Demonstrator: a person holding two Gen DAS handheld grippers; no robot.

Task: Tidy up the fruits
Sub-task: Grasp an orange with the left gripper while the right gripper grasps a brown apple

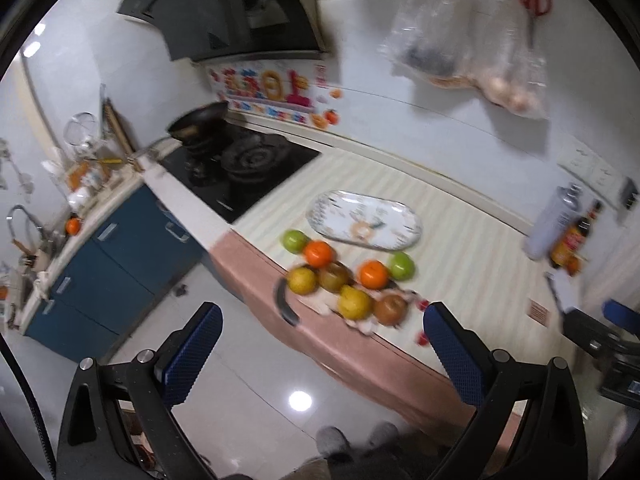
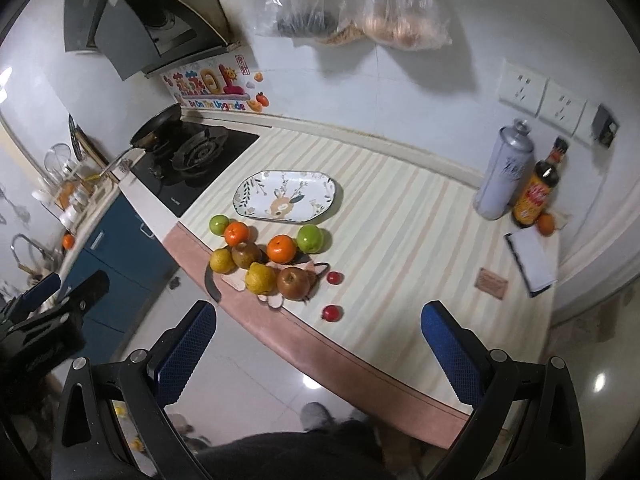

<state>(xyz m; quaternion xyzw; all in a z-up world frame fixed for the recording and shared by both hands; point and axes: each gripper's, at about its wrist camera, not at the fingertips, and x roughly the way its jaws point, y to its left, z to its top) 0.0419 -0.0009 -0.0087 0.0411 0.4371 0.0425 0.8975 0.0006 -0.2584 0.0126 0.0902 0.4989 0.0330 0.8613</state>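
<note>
Fruit lies bunched near the counter's front edge: two green apples (image 2: pixel 309 239), two oranges (image 2: pixel 281 249), two yellow pears (image 2: pixel 260 278), a brown apple (image 2: pixel 294 283) and another brown fruit (image 2: pixel 245 255), with two small red fruits (image 2: pixel 331 313) nearby. Behind them sits an empty patterned oval plate (image 2: pixel 286 197) (image 1: pixel 365 220). The same pile shows blurred in the left wrist view, with an orange (image 1: pixel 373 274) among it. My left gripper (image 1: pixel 322 320) is open, held off the counter's edge. My right gripper (image 2: pixel 318 318) is open too, back from the fruit, holding nothing.
A black stove (image 2: pixel 196 164) with a pan (image 2: pixel 154 128) lies left of the plate. A grey can (image 2: pixel 504 172), a sauce bottle (image 2: pixel 534 196) and a notebook (image 2: pixel 530 260) stand at the right. Plastic bags (image 2: pixel 360 4) hang on the wall. A dark knife (image 2: pixel 213 286) lies beside the pile. Blue cabinets (image 1: pixel 116 256) sit lower left.
</note>
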